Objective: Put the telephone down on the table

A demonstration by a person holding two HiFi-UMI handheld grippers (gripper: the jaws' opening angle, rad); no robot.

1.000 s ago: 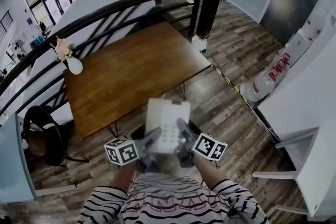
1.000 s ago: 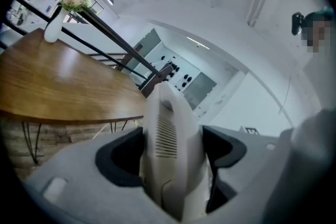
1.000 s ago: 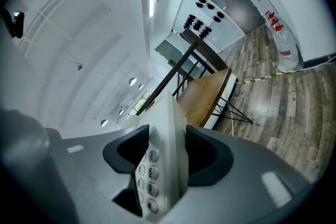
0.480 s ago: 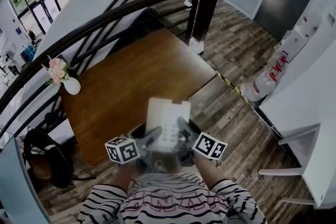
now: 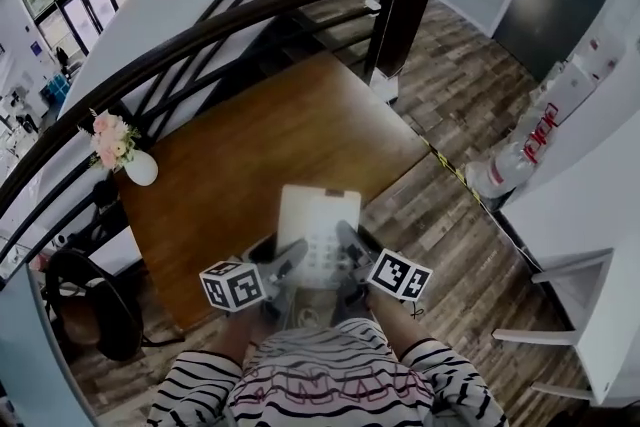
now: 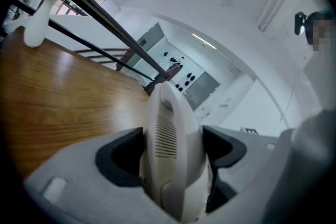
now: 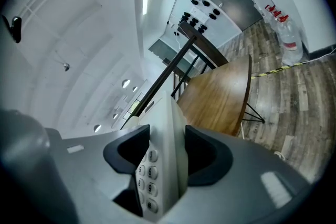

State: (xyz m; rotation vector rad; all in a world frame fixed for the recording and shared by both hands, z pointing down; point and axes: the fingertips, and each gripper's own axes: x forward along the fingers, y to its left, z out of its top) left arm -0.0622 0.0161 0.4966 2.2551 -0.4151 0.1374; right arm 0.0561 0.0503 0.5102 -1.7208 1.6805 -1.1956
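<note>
A white telephone (image 5: 318, 225) with a keypad hangs over the near edge of the brown wooden table (image 5: 270, 140), held from both sides. My left gripper (image 5: 287, 263) is shut on its left side. In the left gripper view that handset side (image 6: 170, 149) fills the gap between the jaws of the left gripper (image 6: 171, 157), with the table (image 6: 63, 102) beyond. My right gripper (image 5: 349, 249) is shut on the right side. In the right gripper view the right gripper (image 7: 165, 157) clamps the keypad edge (image 7: 157, 165), and the table (image 7: 220, 94) lies ahead.
A white vase with pink flowers (image 5: 125, 150) stands at the table's left edge, also in the left gripper view as the vase (image 6: 39, 23). A dark curved railing (image 5: 200, 25) runs behind the table. A black chair (image 5: 85, 300) stands at the left, a water bottle (image 5: 505, 170) on the floor at the right.
Both grippers have carried the telephone forward. It was short of the table over the floor, and its far end now hangs over the table's near edge. The grips are unchanged.
</note>
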